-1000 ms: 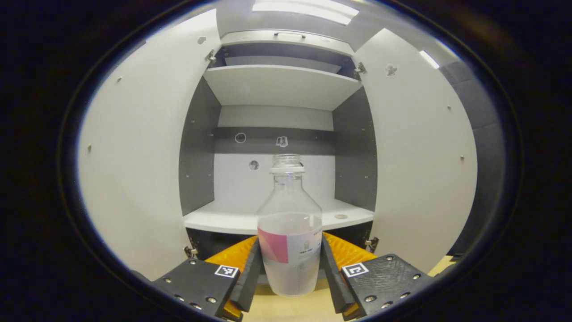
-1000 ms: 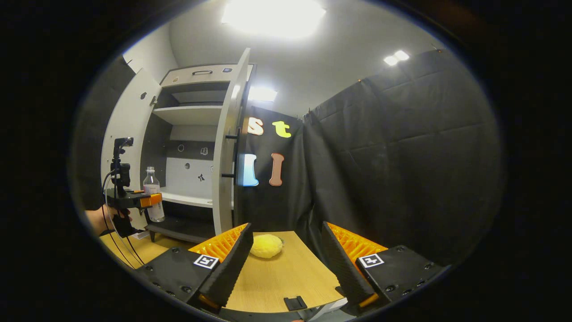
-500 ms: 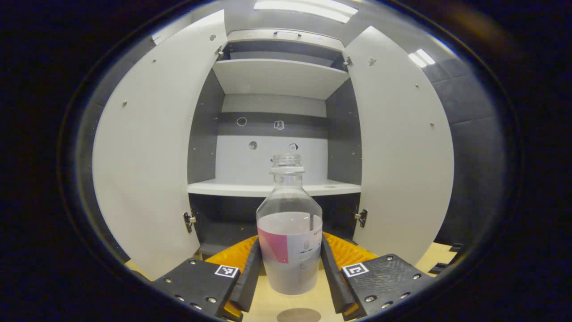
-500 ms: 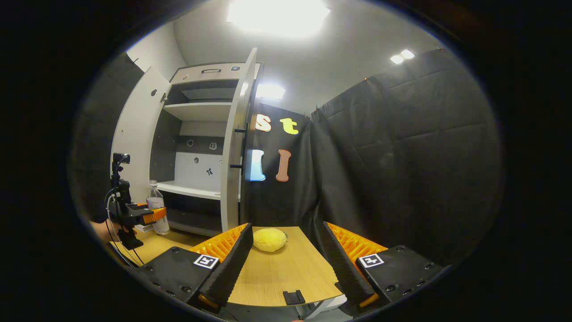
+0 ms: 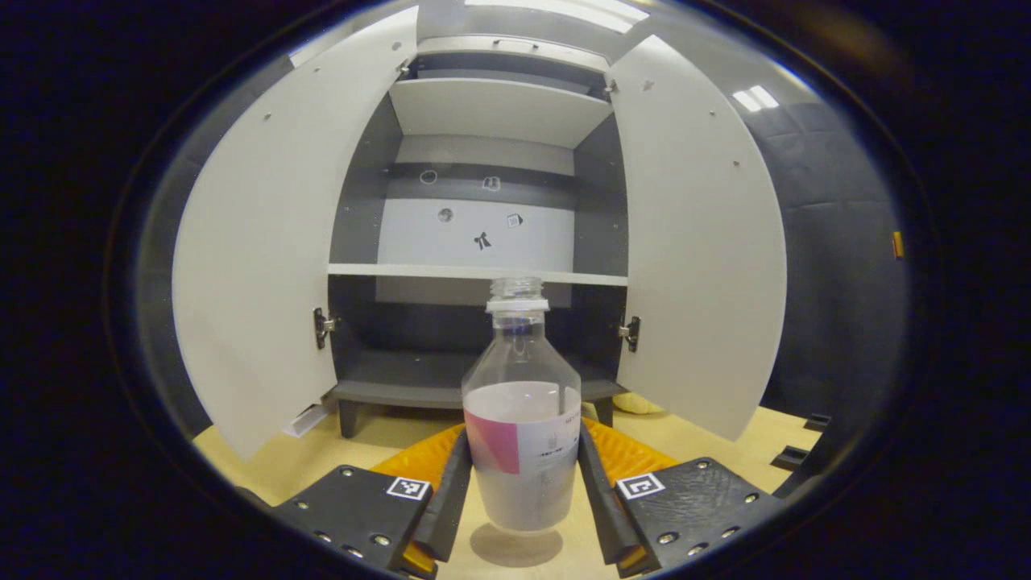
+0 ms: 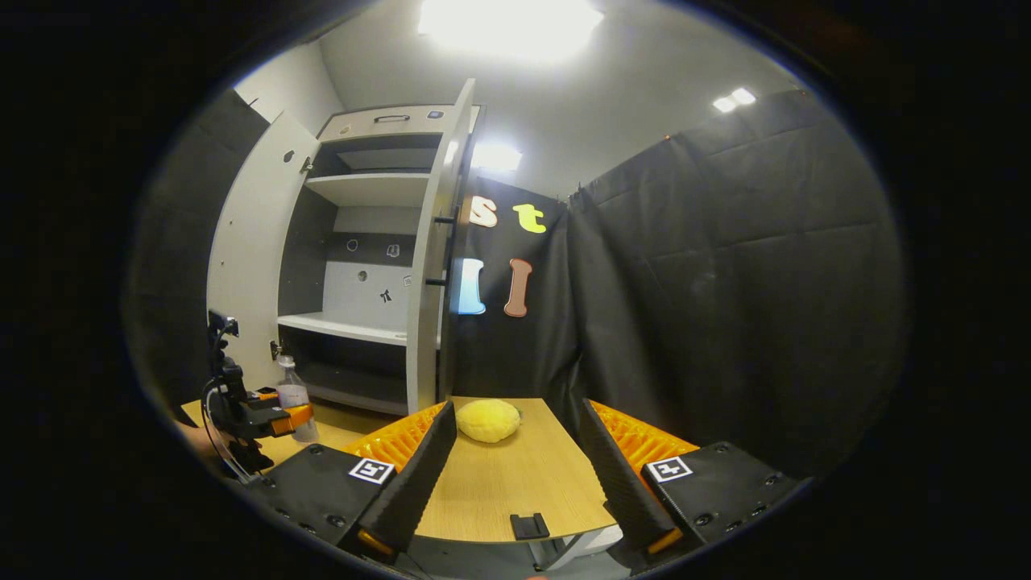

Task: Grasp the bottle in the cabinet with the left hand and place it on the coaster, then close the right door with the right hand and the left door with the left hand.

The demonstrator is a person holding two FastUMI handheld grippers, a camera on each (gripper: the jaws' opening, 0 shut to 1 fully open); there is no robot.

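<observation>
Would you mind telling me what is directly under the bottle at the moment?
Under the bottle, held by the left tongs, lies a round grey coaster on the wooden table. Whether the bottle touches it is hidden.

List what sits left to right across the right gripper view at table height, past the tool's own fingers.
Left tool shut on the bottle → open right cabinet door → yellow soft object on the table → black cloth wall.
</observation>
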